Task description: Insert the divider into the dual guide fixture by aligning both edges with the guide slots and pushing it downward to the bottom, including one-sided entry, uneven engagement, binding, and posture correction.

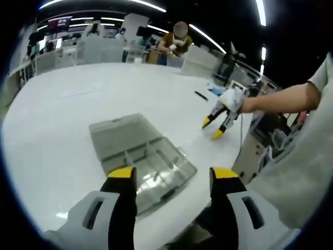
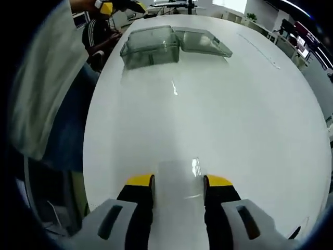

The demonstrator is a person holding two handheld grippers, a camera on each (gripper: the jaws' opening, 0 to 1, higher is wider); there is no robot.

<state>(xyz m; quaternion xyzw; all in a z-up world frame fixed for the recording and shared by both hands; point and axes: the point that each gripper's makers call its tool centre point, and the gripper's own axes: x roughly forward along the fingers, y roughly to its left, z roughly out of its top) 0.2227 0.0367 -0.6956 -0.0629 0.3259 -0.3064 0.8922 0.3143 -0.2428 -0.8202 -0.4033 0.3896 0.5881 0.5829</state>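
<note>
A clear plastic case, the guide fixture (image 1: 151,169), lies open near the table's front edge, its lid (image 1: 120,135) folded flat behind it. My left gripper (image 1: 173,177) hovers open just above and in front of it, with nothing between its jaws. A gloved hand holds my right gripper (image 1: 212,128) off to the right over the table. In the right gripper view, my right gripper (image 2: 178,182) is closed on the edges of a thin clear divider (image 2: 179,179), which spans the gap between the jaws. The fixture (image 2: 151,47) lies far ahead, with the left gripper (image 2: 112,6) beyond it.
The white table (image 2: 234,120) is wide and glossy. A small black item (image 1: 201,96) lies on it at the far right. The person's sleeve and body (image 1: 307,156) fill the right side. Another person (image 1: 174,42) sits beyond the far edge among desks and chairs.
</note>
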